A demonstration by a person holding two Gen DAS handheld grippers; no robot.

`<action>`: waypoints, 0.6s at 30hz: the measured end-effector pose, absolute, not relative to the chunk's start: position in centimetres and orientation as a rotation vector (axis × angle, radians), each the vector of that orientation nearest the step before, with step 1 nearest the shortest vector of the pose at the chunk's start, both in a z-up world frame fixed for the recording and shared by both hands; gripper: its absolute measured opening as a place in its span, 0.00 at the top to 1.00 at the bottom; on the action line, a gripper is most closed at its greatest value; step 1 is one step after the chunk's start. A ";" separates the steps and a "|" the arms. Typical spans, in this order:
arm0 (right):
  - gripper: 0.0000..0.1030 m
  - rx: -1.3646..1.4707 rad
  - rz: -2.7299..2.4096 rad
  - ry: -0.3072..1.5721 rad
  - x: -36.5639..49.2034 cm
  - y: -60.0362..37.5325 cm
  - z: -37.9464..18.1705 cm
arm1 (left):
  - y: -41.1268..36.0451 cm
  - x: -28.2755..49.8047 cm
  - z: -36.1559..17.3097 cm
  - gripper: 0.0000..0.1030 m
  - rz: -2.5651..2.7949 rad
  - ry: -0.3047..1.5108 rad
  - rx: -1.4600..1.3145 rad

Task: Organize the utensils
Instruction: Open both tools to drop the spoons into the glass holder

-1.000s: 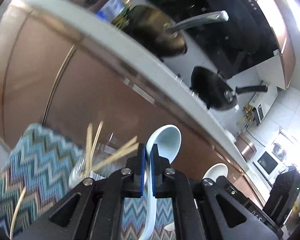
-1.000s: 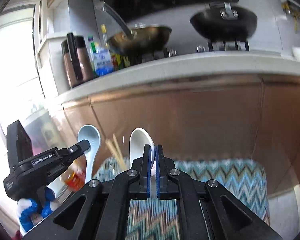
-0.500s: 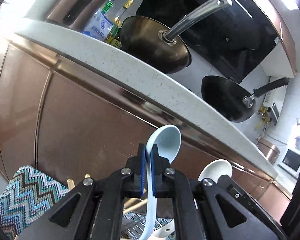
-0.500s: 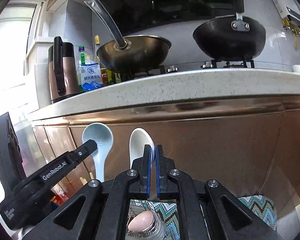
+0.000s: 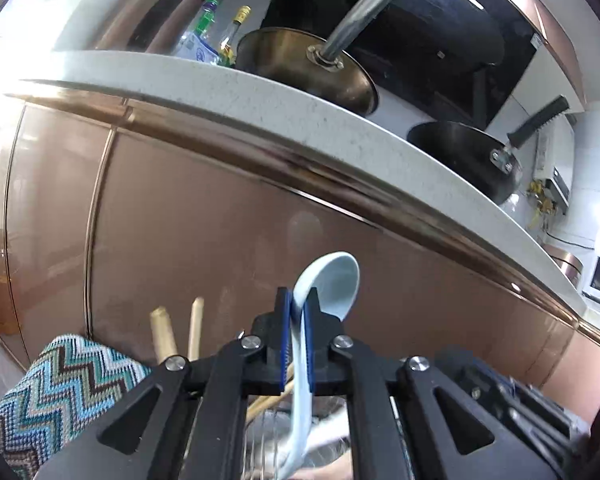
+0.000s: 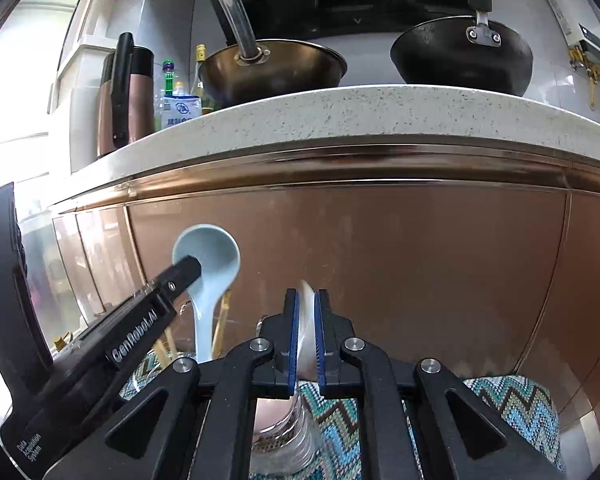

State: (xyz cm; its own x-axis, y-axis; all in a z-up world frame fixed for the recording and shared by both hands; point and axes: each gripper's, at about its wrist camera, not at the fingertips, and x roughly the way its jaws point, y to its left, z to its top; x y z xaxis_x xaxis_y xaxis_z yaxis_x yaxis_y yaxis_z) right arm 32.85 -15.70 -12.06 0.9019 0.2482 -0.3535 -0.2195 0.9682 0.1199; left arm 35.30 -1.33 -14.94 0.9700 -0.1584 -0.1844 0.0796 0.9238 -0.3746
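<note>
My left gripper (image 5: 296,312) is shut on a pale blue ceramic spoon (image 5: 332,280), bowl end up; the spoon also shows in the right wrist view (image 6: 208,264). Its handle runs down toward a clear glass holder (image 5: 268,432) with wooden chopsticks (image 5: 162,334) in it. My right gripper (image 6: 306,312) has its jaws slightly apart around a white ceramic spoon (image 6: 307,320), which blurs between the pads. Below it stands a ribbed glass jar (image 6: 284,432) with a pink object inside. Both stand on a zigzag-patterned cloth (image 6: 500,412).
A copper-coloured cabinet front (image 6: 380,264) stands close ahead under a speckled white counter edge (image 6: 360,116). On the counter are a brass wok (image 6: 272,68), a black wok (image 6: 460,56), bottles (image 6: 180,100) and a kettle (image 6: 124,96).
Both grippers have dropped lower and closer to the cabinet. The right gripper's jaws have parted slightly and the white spoon has slid down between them. The left still grips the blue spoon.
</note>
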 end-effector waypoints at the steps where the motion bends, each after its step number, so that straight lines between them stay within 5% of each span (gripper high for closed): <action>1: 0.88 0.082 0.243 0.378 32.4 -15.8 -12.0 | -1.2 34.8 -15.0 0.93 -0.133 0.229 -0.376; 18: 0.77 0.150 0.129 0.320 21.9 -20.0 -5.5 | 1.1 34.0 -13.7 0.82 -0.275 0.443 -0.483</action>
State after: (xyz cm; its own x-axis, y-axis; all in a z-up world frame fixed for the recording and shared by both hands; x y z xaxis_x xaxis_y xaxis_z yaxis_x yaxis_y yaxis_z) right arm 21.91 -19.98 -5.51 0.9412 0.1497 -0.3027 -0.1022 0.9806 0.1672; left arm 34.01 1.10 -13.75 0.8698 -0.3554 -0.3424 0.1503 0.8516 -0.5022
